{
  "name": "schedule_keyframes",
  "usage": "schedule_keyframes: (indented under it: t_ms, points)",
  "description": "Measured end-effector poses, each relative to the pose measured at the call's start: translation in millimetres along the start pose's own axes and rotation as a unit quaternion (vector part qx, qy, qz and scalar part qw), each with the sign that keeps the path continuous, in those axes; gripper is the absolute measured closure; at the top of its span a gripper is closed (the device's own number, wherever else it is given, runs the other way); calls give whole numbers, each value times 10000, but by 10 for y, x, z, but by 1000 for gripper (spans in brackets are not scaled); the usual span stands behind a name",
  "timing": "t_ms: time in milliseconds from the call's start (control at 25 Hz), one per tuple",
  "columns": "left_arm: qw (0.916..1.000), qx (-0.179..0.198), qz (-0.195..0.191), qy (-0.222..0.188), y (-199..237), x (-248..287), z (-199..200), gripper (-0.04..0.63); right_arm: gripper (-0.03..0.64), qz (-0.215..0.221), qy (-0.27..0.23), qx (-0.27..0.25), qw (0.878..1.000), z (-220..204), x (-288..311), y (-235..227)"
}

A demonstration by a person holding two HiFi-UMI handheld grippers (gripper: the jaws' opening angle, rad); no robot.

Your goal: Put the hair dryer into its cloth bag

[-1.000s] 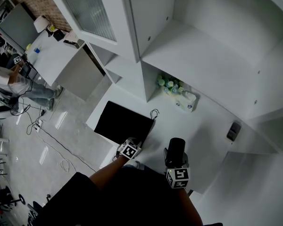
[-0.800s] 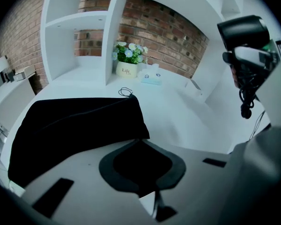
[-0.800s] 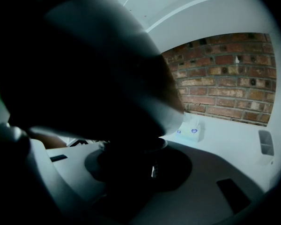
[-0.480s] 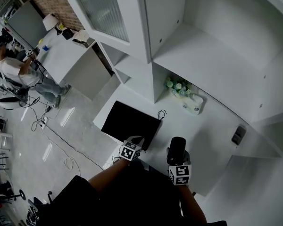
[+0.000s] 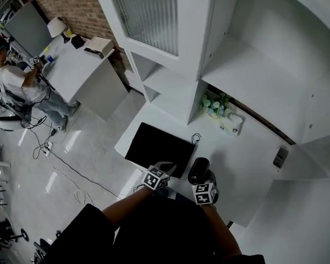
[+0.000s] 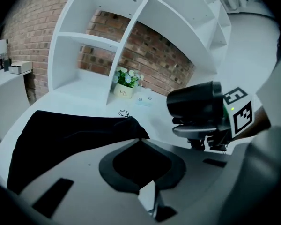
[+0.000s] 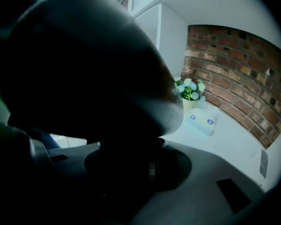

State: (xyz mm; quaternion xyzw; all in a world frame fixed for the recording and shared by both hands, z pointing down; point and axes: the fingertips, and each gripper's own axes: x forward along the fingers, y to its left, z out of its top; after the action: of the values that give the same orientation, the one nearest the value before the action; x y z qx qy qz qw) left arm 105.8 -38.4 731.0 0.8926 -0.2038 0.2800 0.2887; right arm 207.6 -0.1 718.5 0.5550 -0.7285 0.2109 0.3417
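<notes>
The black cloth bag [image 5: 157,147] lies flat on the white counter [image 5: 247,164], its drawstring [image 5: 196,138] at the far corner. My left gripper [image 5: 168,168] is at the bag's near right edge, shut on the cloth; in the left gripper view the bag [image 6: 70,135] rises up into my left gripper [image 6: 139,142]. My right gripper [image 5: 201,180] is shut on the black hair dryer [image 5: 198,168], held upright just right of the bag. The left gripper view has the hair dryer [image 6: 196,102] close by on the right. The hair dryer [image 7: 84,69] fills most of the right gripper view.
A pot of flowers [image 5: 213,104] and a tissue box [image 5: 231,126] stand at the back of the counter under white shelves. A small dark device [image 5: 280,157] lies at the counter's right. A person [image 5: 19,87] works at a table far left.
My right gripper has brought the hair dryer down and leftwards, closer to the left gripper and the bag. The left gripper has risen a little with the bag's edge.
</notes>
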Motion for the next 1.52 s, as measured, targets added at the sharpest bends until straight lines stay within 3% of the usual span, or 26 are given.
schedule_keyframes:
  t_ms: [320,640,1320,1520]
  points:
    - [9987,46,-442,-238,23,-168,159,572,451,-108,1026,-759,9918,-330,516,120]
    - [9963,92,-769,-383,-36,-344,179,572,451,-243,1765,-1808,9672,-479,843,224]
    - [9891,215,-1406,-368,-144,-536,2,572,451,-642,2179,-2724,9350,-478,1009,403]
    - [9887,190,-1437,-378,-159,-529,-20,572,453,-677,2117,-2672,9377,-499,1004,411]
